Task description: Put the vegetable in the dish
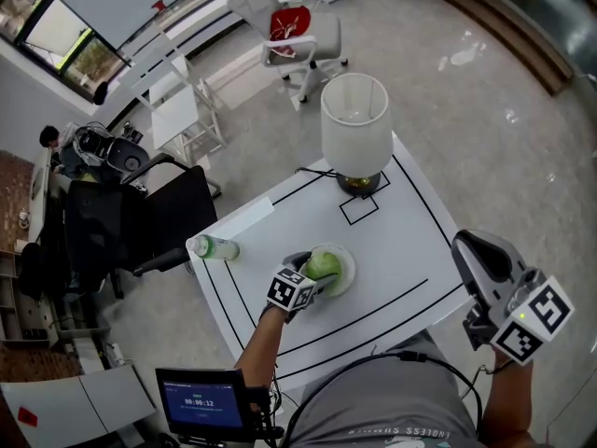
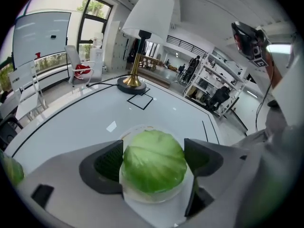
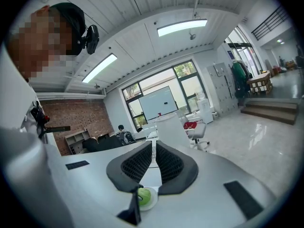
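- Black office chair at the left of the head view, just off the left edge of the white table
- Clear bottle with greenish contents lies on its side at the table's left edge; its white cap points toward the left of the frame; it lies apart from the dish
- Left gripper sits low and centre in the head view, pointing steeply down at the dish; in the left gripper view its jaws are spread wide, one on each side of the cabbage; released, pads not pressing; a gap shows at the right-hand pad, and the left-hand pad sits very close to the leaf
- Cabbage: round, pale green, sitting in the small white dish; dish rim shows beneath it; dish stands on the table centre-left, inside the black line markings
- Lamp with white shade and brass base stands upper centre of the table; a black square outline lies just below its base
- Right gripper is at the right of the frame, off the table's right edge and well apart from the dish; in the right gripper view its jaws are clenched to a narrow slit with nothing between them
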`<state>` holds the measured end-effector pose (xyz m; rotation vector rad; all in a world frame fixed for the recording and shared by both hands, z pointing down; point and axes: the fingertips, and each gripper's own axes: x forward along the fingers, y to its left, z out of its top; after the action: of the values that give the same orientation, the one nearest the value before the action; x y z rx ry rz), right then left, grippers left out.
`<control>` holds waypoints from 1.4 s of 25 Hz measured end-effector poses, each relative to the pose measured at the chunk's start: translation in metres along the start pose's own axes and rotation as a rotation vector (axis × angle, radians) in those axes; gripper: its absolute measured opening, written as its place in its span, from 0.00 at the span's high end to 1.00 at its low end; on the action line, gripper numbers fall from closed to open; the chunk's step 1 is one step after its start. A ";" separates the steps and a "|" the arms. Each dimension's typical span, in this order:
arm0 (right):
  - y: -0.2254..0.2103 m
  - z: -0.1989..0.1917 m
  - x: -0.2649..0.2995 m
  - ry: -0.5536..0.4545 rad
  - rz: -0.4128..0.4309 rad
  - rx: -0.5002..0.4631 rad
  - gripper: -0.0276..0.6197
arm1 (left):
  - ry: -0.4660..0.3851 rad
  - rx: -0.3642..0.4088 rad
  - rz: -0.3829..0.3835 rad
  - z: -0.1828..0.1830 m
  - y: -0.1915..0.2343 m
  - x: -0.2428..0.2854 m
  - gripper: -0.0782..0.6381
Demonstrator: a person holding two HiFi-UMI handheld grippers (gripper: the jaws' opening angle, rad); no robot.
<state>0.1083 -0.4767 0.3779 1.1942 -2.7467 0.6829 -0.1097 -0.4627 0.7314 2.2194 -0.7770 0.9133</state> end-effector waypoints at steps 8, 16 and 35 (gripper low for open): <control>0.009 -0.001 -0.009 0.001 -0.004 -0.006 0.94 | -0.028 0.021 0.007 0.009 -0.008 -0.008 0.34; 0.023 -0.005 -0.023 -0.014 0.002 -0.020 0.94 | -0.147 0.075 0.057 0.044 -0.017 -0.043 0.34; 0.091 0.002 -0.080 -0.119 0.015 -0.193 0.95 | -0.754 0.397 0.233 0.163 -0.121 -0.260 0.88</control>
<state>0.0994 -0.3682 0.3238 1.2095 -2.8409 0.3479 -0.1132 -0.4276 0.4031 2.9143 -1.2968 0.3096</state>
